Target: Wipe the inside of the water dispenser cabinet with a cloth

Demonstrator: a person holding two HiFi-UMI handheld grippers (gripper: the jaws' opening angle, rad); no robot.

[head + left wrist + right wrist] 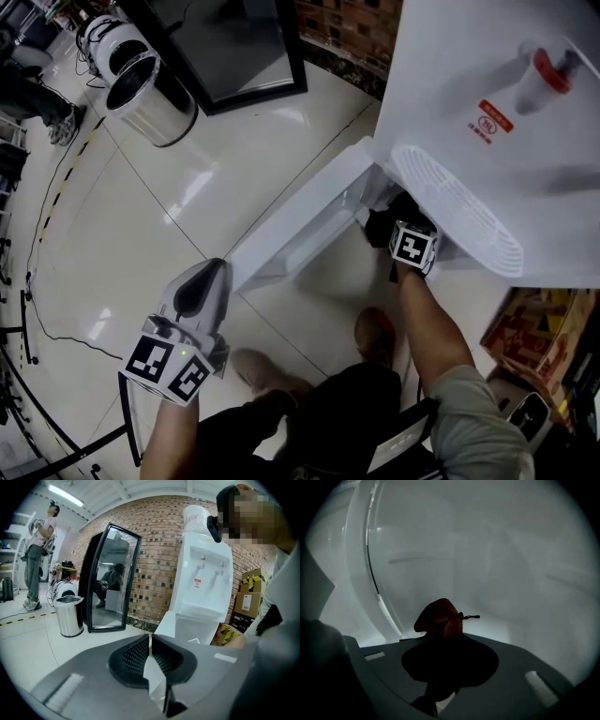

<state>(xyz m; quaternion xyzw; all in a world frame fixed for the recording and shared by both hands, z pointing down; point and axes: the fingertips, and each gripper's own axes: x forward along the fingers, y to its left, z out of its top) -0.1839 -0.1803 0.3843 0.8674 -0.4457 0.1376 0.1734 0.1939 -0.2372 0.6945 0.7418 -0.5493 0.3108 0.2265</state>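
Note:
The white water dispenser [487, 84] stands at the right, with its lower cabinet door [300, 225] swung open toward the floor. My right gripper [392, 223] reaches into the cabinet opening under the drip tray, its tips hidden in the head view. In the right gripper view the right gripper [443, 631] is shut on a bunched dark brown cloth [436, 616], in front of the pale cabinet wall [497, 564]. My left gripper [211, 274] hangs over the floor left of the door. Its jaws [150, 645] are shut, and it points at the dispenser [201, 583].
A steel bin [150, 98] and a black-framed glass panel [234, 47] stand at the back left. Cardboard boxes [534, 328] sit right of the dispenser. A cable [42, 281] runs along the left floor. A person [37, 559] stands far off.

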